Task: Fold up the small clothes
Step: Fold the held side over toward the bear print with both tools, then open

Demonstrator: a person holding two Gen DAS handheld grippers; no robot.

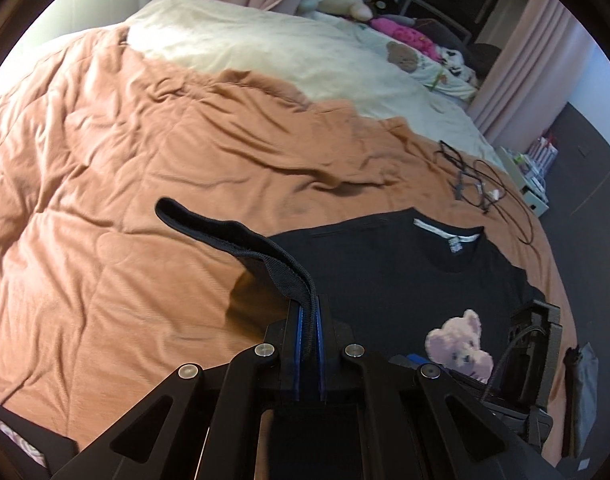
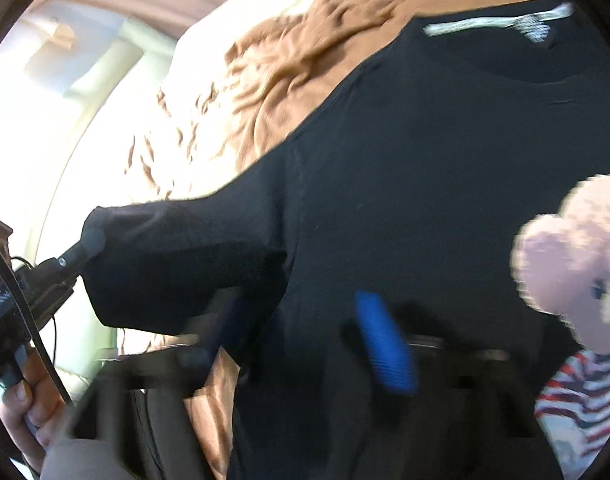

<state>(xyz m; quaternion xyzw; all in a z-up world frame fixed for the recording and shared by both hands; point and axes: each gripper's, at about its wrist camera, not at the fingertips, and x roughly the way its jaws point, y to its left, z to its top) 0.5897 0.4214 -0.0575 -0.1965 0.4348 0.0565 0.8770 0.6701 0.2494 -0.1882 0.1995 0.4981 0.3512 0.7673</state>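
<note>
A black T-shirt [image 1: 385,272] with a pink teddy-bear print [image 1: 461,344] lies flat on the orange duvet [image 1: 125,168], collar toward the far side. My left gripper [image 1: 309,320] is shut on the cuff of the shirt's left sleeve [image 1: 233,232], which is lifted off the bed and arches up to the left. In the right wrist view the same sleeve [image 2: 177,256] stretches left to the left gripper [image 2: 87,246]. My right gripper [image 2: 301,312] is blurred and stands open low over the shirt's body [image 2: 425,168]; one blue pad [image 2: 385,344] shows clearly.
Thin black cables [image 1: 481,188] lie on the duvet beyond the collar. A cream sheet [image 1: 245,48] and stuffed toys [image 1: 345,4] fill the far end of the bed. A grey pouch [image 1: 585,384] sits at the bed's right edge. A hand [image 2: 21,404] holds the left tool.
</note>
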